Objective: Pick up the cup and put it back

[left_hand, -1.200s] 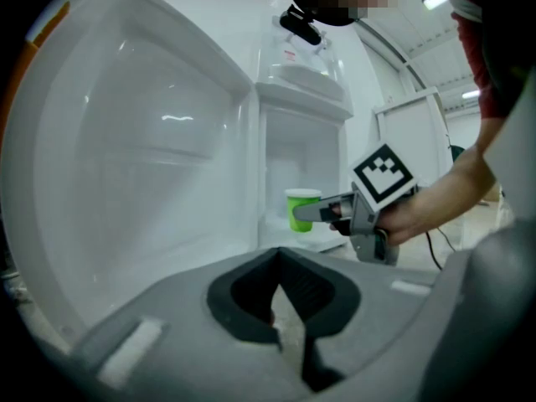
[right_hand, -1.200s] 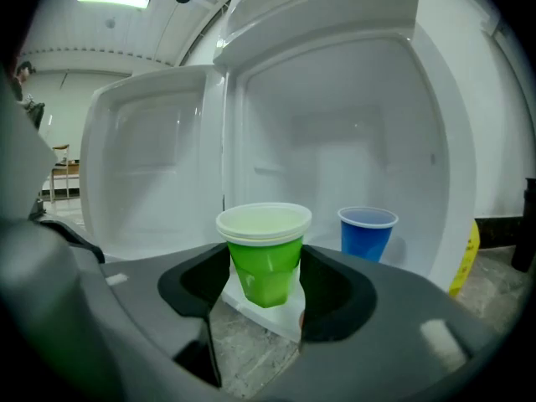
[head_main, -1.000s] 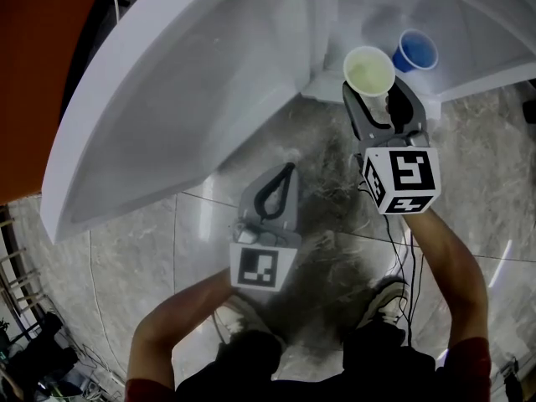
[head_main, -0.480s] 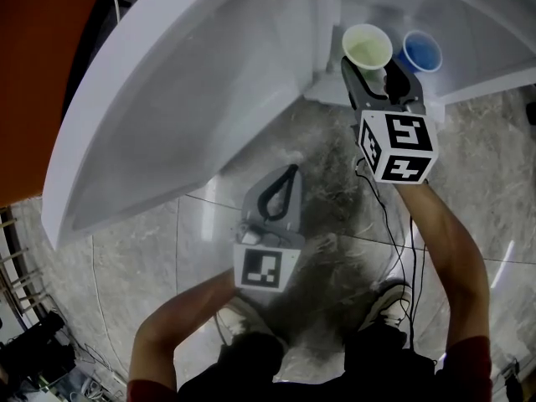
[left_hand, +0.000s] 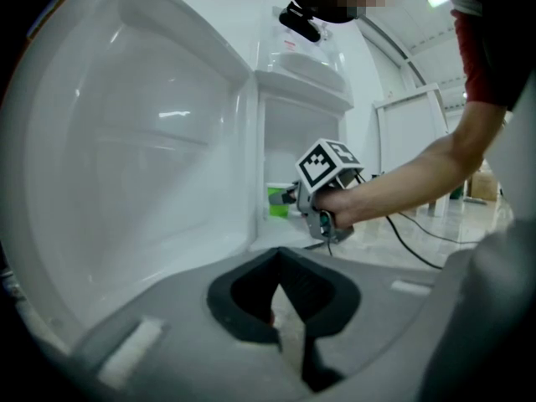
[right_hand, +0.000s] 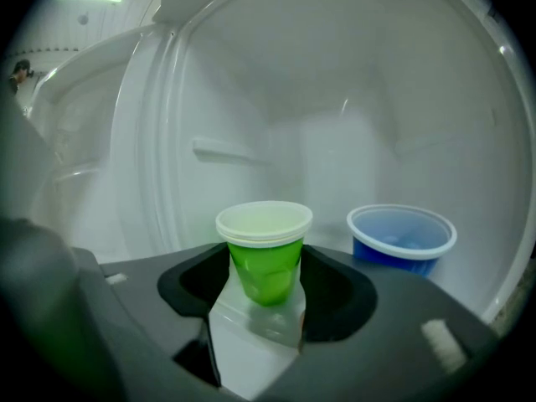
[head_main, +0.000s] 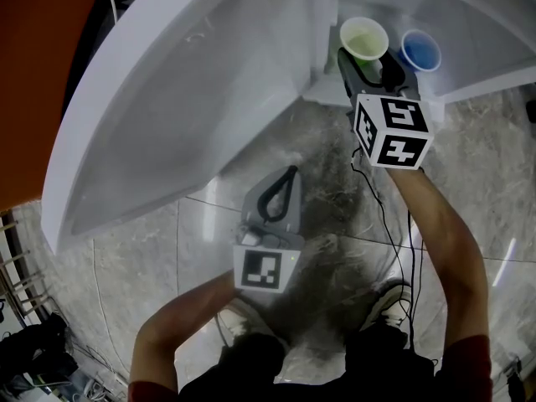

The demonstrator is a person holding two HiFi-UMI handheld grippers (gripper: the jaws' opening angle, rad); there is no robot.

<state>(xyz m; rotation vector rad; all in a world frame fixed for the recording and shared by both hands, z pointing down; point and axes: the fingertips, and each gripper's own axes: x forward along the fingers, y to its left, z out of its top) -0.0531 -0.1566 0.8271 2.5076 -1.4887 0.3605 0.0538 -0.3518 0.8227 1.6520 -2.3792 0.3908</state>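
The left gripper (head_main: 290,172) hangs low over the floor, its jaws pressed together on nothing. Farther out, the right gripper (head_main: 368,59) clamps the upright green cup (right_hand: 266,262) inside the white fridge compartment (right_hand: 335,99), just beside a blue cup (right_hand: 400,239).

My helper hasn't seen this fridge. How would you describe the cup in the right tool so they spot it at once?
Look inside the open white fridge, where two cups are side by side. The right tool grips the left one: the green cup with a pale rim, taller and narrower than the squat blue cup beside it.
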